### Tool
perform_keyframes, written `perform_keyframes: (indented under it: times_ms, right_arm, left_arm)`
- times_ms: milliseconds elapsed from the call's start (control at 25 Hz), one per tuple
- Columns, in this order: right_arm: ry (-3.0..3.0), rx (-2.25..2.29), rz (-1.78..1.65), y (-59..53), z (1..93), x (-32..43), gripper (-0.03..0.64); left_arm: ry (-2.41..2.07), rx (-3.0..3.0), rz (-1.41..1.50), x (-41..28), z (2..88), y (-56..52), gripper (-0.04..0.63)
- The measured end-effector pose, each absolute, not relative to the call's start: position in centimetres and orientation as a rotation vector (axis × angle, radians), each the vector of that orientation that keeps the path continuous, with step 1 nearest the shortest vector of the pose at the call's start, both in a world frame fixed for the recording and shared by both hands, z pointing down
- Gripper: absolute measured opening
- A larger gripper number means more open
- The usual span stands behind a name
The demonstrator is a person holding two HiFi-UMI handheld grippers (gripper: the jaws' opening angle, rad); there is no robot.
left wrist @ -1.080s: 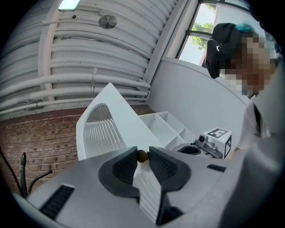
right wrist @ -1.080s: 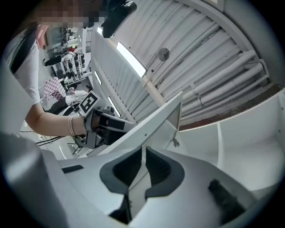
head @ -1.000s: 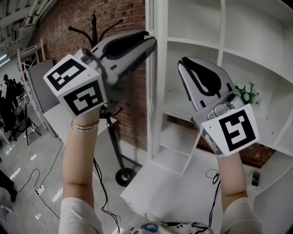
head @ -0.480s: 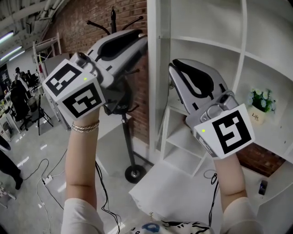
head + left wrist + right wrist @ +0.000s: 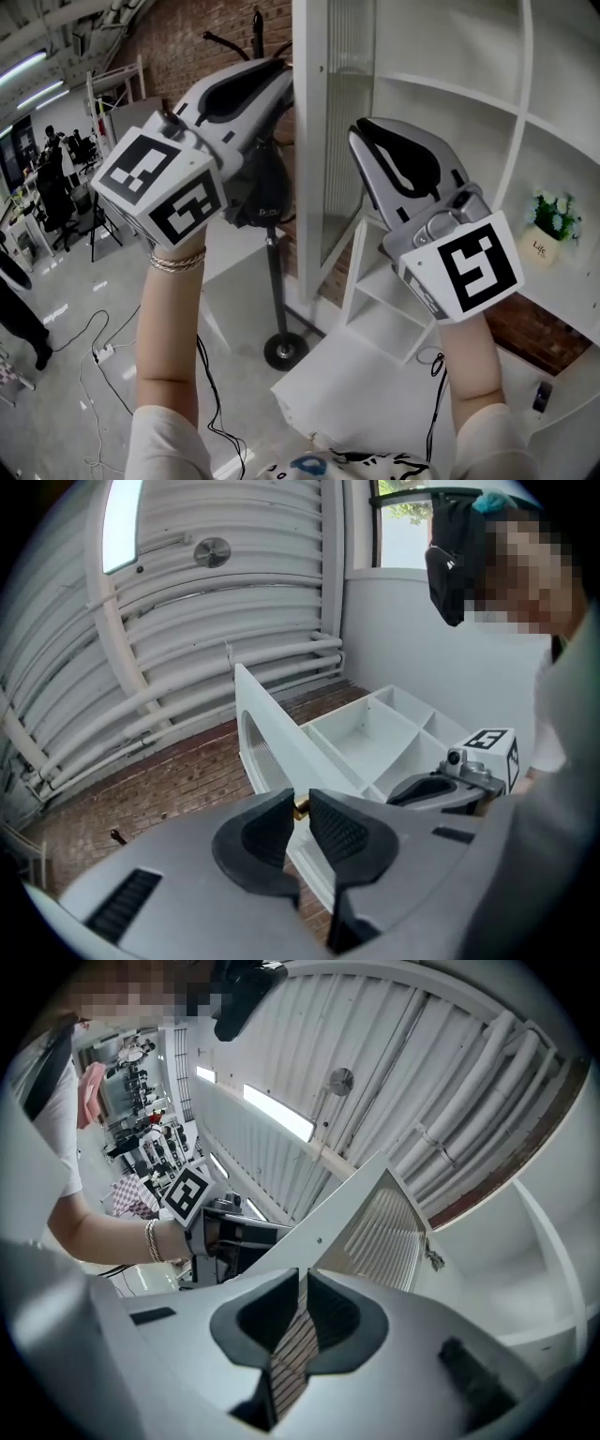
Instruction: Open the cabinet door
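Cabinet door (image 5: 349, 122): we judge it light, stiff, glass fragile.
Knob (image 5: 300, 807), door's edge: our hold.
Left gripper (image 5: 302, 794): just closed onto knob.
Right gripper (image 5: 303, 1274): narrow, empty.

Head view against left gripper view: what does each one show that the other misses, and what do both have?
Only the head view: the small green plant in a white pot on a shelf, and the silver bracelet on the left wrist. Only the left gripper view: the small brass knob pinched between the pads of the left tool, whose jaws have just been closing onto it. Both: the white cabinet door with the ribbed glass panel, standing partly open, the white open shelving, and the right tool.
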State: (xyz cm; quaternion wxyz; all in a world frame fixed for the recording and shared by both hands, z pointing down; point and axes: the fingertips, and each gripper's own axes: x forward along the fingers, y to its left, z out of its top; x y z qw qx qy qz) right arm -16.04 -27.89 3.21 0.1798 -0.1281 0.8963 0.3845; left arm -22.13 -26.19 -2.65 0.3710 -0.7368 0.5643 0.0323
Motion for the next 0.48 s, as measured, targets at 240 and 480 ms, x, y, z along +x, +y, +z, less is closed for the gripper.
perform_keyframes:
  times_ms: [240,480]
  right_arm:
    - [2.541,-0.317,1.069,-27.7,3.7,-16.9,0.031]
    - [2.545,-0.29,1.08,-27.2,4.1,-18.0,0.031]
  left_arm:
    - [1.58,-1.752,0.011,-24.5,-2.3,-26.1,0.034]
    - [1.683,-1.72,0.073,-28.4,-2.6,-25.7,0.015]
